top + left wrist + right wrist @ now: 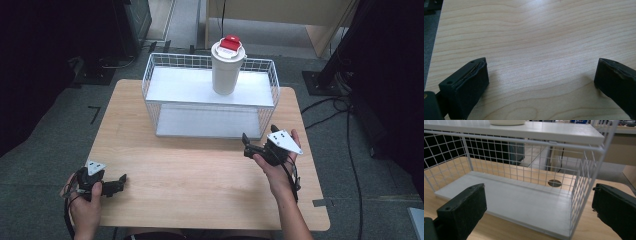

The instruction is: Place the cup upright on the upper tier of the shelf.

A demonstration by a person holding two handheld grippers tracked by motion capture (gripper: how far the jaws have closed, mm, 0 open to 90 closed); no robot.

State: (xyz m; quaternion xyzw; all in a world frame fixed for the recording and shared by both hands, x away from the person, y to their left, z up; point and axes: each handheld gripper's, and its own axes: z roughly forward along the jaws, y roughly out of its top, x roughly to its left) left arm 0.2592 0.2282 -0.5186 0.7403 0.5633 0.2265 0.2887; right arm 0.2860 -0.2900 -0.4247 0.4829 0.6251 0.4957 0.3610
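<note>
Standing on the wire shelf, a white cup bears no readable writing; both grippers' jaws gape wide.

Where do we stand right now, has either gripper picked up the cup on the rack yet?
Nothing looks done yet. The white cup with its red-topped lid stands upright on the top shelf of the wire rack, untouched. In hand: nothing. The left gripper sits open over bare table; the right gripper, also open, faces the rack's empty lower shelf. Any handling of the cup is still ahead.
</note>
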